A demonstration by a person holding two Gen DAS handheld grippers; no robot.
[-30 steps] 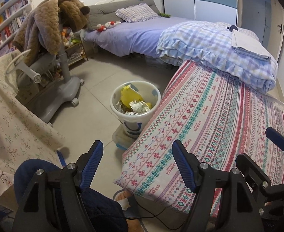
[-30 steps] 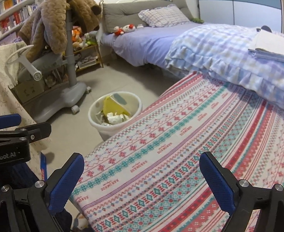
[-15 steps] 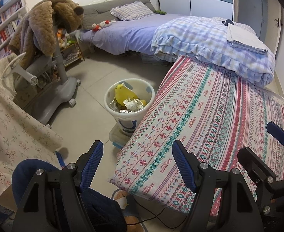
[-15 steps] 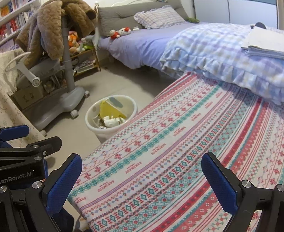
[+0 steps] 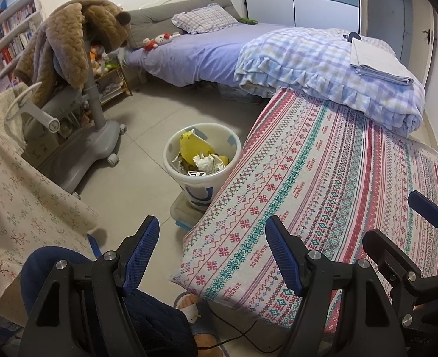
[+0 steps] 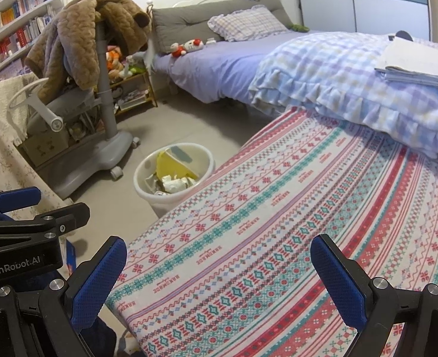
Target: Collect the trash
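Both grippers, left gripper (image 5: 212, 255) and right gripper (image 6: 219, 282), hang spread and empty; crumpled paper and yellow wrappers (image 5: 202, 156) already fill the white plastic bin (image 5: 171, 160) beside the patterned bedspread (image 5: 338, 193). No loose trash shows.

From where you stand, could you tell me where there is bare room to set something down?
The patterned bedspread lies bare up to the folded checked quilt. The grey floor is free between the trash bin, chair base and purple bed. It is crowded around the bin, which is nearly full.
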